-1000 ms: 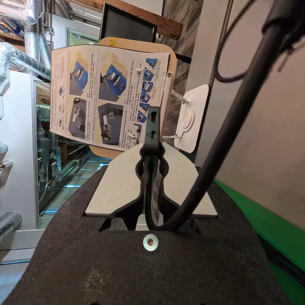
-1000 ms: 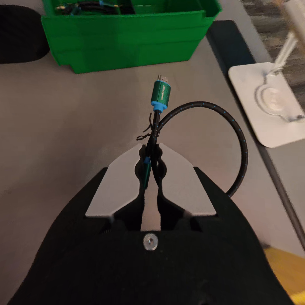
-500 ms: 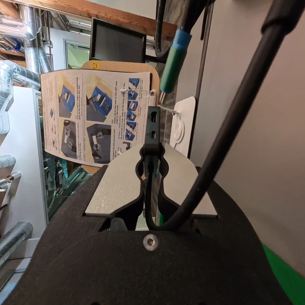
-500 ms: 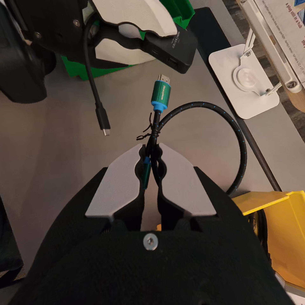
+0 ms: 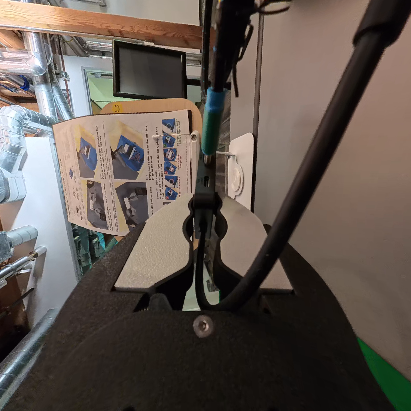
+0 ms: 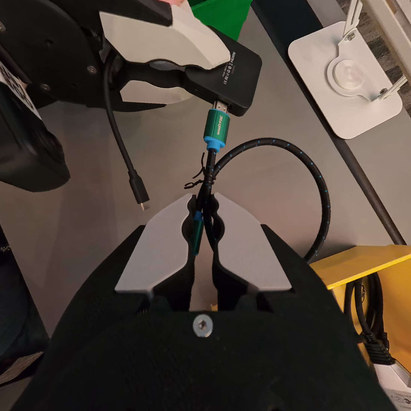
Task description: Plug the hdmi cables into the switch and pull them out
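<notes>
Place: workshop or lab | silver insulated ducts (image 5: 13,138) overhead | exposed wooden beam (image 5: 100,29) | illustrated instruction sheet (image 5: 124,169) on stand | yellow plastic bin (image 6: 375,289) at grey table (image 6: 89,155) edge

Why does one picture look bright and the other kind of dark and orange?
Left wrist view: it faces the bright room, so the instruction sheet is sharp, while the close green plug is soft. Right wrist view: it looks down at the dimmer, warm-toned table; the plug is sharp there, and the white stand is slightly blurred. Both bend at the edges.
</notes>
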